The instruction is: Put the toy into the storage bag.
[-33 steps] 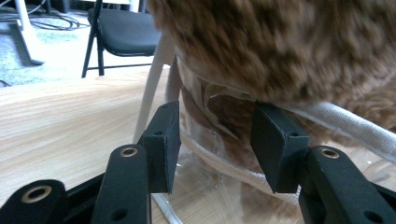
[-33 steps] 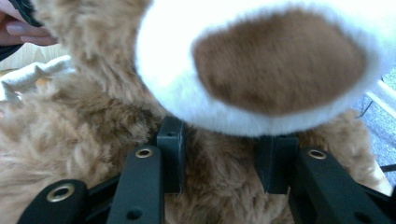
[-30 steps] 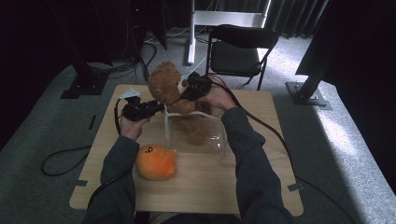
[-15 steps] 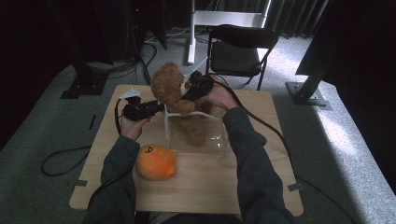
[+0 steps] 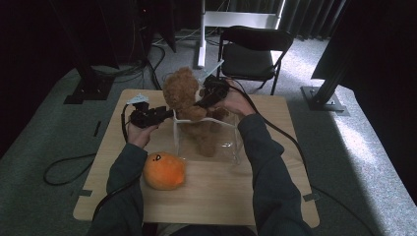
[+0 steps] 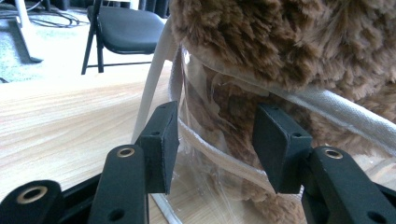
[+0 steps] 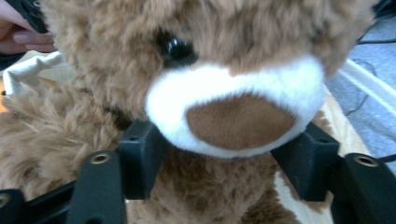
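The wooden tabletop (image 5: 275, 196) carries everything, with a black chair (image 5: 251, 59) standing on the grey floor beyond its far edge. Near the middle of the tabletop stands a clear plastic bag (image 5: 223, 145) with a white fabric rim, and a brown teddy bear (image 5: 184, 93) sits partly inside it, legs and belly down in the bag, head and shoulders above the rim. An orange plush toy (image 5: 164, 170) lies on the tabletop nearer the person, well apart from the bag's left front corner. The right gripper (image 5: 209, 97) is at the bear's neck from the far right side; in the right gripper view its fingers (image 7: 140, 158) are spread to either side of the neck just under the white muzzle, pressing into the fur, though a firm pinch cannot be told. The left gripper (image 5: 167, 114) is at the bag's left edge; in the left gripper view its fingers (image 6: 161, 144) stand spread, with the bag's white rim (image 6: 299, 100) and clear wall between them, not clamped.
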A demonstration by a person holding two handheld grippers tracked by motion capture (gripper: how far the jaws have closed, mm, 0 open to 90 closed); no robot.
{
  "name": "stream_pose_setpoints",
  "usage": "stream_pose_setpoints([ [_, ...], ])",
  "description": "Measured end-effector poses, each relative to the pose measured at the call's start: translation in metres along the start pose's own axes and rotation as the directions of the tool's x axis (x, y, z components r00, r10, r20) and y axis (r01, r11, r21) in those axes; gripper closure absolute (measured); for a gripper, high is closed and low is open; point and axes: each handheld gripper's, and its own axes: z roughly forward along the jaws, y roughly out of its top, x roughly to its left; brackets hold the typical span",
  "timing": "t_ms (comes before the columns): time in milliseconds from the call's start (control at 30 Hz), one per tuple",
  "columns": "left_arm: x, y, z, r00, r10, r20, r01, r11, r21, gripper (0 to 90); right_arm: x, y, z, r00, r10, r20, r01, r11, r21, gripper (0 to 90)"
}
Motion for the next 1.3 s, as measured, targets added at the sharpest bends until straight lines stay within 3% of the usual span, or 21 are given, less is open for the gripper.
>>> stream_pose_setpoints([
  [200,0.0,0.0,0.0,1.0,0.003,-0.003,-0.003,1.0,0.0,51.1,0.001,0.0,-0.003,0.9992,-0.018,0.036,0.018,1.0,-0.014,27.3],
  [467,0.0,0.001,-0.001,1.0,0.003,0.001,-0.003,1.0,-0.006,50.9,0.003,0.0,-0.005,0.9983,-0.036,0.046,0.037,0.999,-0.024,23.9],
  [667,0.0,0.001,-0.001,1.0,0.001,0.005,-0.001,0.9999,-0.011,50.8,0.003,0.001,-0.01,0.9994,-0.017,0.029,0.019,0.998,-0.066,19.1],
  [767,-0.001,0.001,0.0,1.0,0.002,0.006,-0.002,0.9999,-0.01,50.8,0.001,0.003,-0.013,0.9999,0.005,0.009,-0.004,0.993,-0.118,19.0],
  [933,-0.001,0.001,0.0,1.0,0.003,0.008,-0.003,0.9999,-0.01,50.8,-0.002,0.003,-0.011,0.9994,0.033,0.007,-0.032,0.992,-0.122,19.1],
  [1033,-0.001,0.001,-0.001,1.0,0.003,0.004,-0.003,0.9999,-0.01,50.6,-0.003,0.004,-0.014,0.999,0.044,0.002,-0.043,0.983,-0.176,23.0],
  [1100,-0.001,0.001,-0.001,1.0,0.003,0.005,-0.003,0.9999,-0.011,50.7,-0.004,0.004,-0.018,0.9985,0.055,-0.005,-0.054,0.974,-0.218,30.7],
  [1300,0.0,0.0,0.0,1.0,-0.002,0.005,0.002,0.9998,-0.018,50.6,-0.005,0.005,-0.022,0.9974,0.069,0.022,-0.061,0.965,-0.255,45.9],
])
